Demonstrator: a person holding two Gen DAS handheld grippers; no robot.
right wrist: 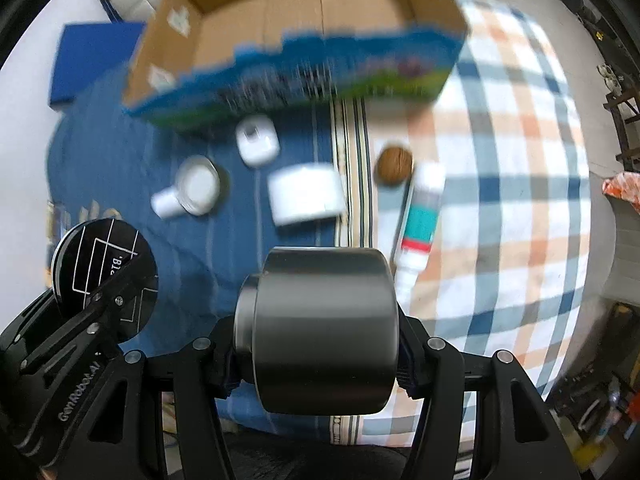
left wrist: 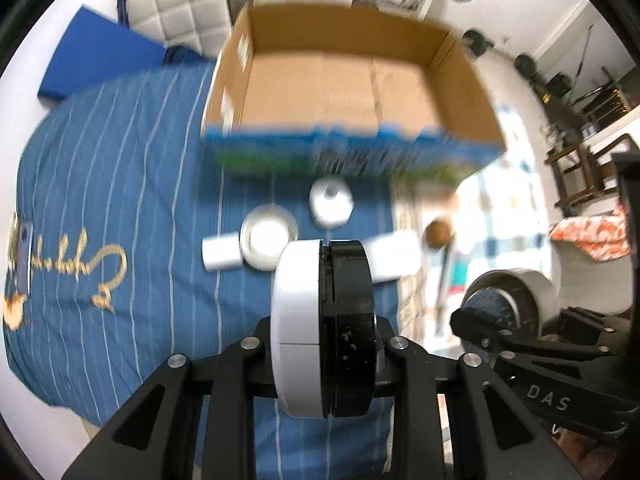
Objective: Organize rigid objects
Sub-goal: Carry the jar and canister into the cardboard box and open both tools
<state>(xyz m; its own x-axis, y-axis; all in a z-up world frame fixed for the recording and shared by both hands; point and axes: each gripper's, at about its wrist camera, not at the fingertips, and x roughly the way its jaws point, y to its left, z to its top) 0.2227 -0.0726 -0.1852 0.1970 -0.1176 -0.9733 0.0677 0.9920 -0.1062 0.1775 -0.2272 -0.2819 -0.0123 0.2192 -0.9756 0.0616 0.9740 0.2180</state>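
Your left tool (left wrist: pixel 326 344) pinches a disc (left wrist: pixel 320 328) that is half white, half glossy black, while your right tool (right wrist: pixel 320 360) clamps a dark grey metallic cylinder (right wrist: pixel 316 332). Beneath them you see a blue cloth (left wrist: pixel 120 184) with thin white stripes and gold script, beside a white cloth (right wrist: pixel 500 160) checked in navy and orange. The cardboard box (right wrist: pixel 304 12) is plain brown inside with a blue and green printed front; near it lie white containers, a brown walnut (right wrist: pixel 394 164) and a white tube (right wrist: pixel 420 216) banded teal and red.
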